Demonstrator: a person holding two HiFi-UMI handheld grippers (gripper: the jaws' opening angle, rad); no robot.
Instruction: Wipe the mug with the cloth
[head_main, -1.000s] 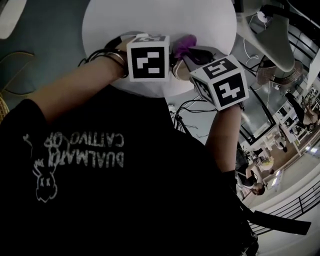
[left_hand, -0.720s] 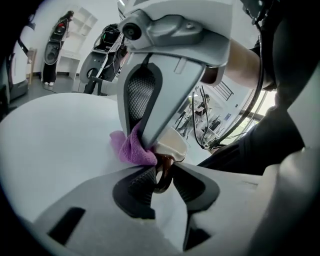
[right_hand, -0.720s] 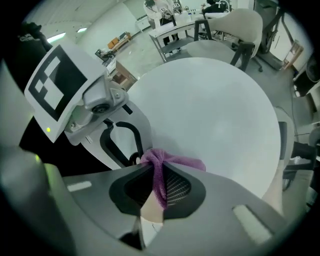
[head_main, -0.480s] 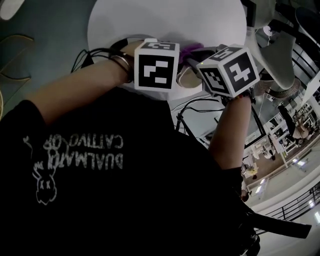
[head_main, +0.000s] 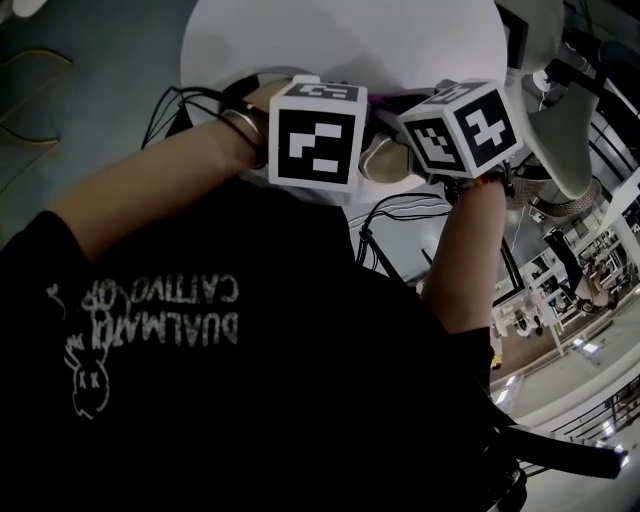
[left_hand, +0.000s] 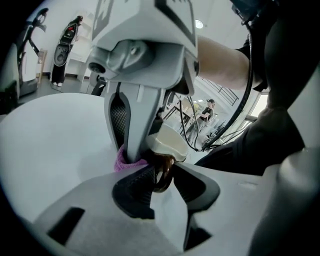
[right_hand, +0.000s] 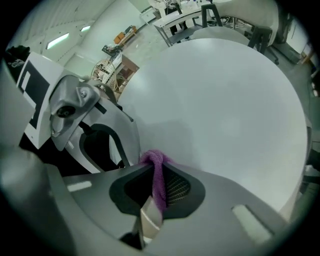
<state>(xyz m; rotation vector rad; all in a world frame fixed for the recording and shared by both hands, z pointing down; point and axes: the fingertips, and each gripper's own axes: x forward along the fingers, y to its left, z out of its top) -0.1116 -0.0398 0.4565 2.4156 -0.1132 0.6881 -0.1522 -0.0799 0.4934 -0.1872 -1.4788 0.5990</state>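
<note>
In the left gripper view, the left gripper (left_hand: 161, 172) has the dark glossy handle of a cream mug (left_hand: 167, 145) between its pads, and its jaws are opening. The right gripper (right_hand: 160, 172) is shut on a purple cloth (right_hand: 159, 175) that lies against the mug's pale wall (right_hand: 150, 220). The cloth (left_hand: 122, 161) also shows beside the right gripper's finger. From the head view, both marker cubes (head_main: 318, 133) (head_main: 462, 127) sit close together over the near edge of the white round table (head_main: 330, 40). The mug (head_main: 382, 160) peeks out between them.
Black cables (head_main: 400, 215) hang below the table's near edge. A white curved stand (head_main: 560, 130) rises at the right. The person's black shirt fills the lower head view. Distant people and desks show beyond the railing at the right.
Both cubes have drifted right and slightly up in the head view, and the right cube now sits closer to the left one. Less of the purple cloth shows between them.
</note>
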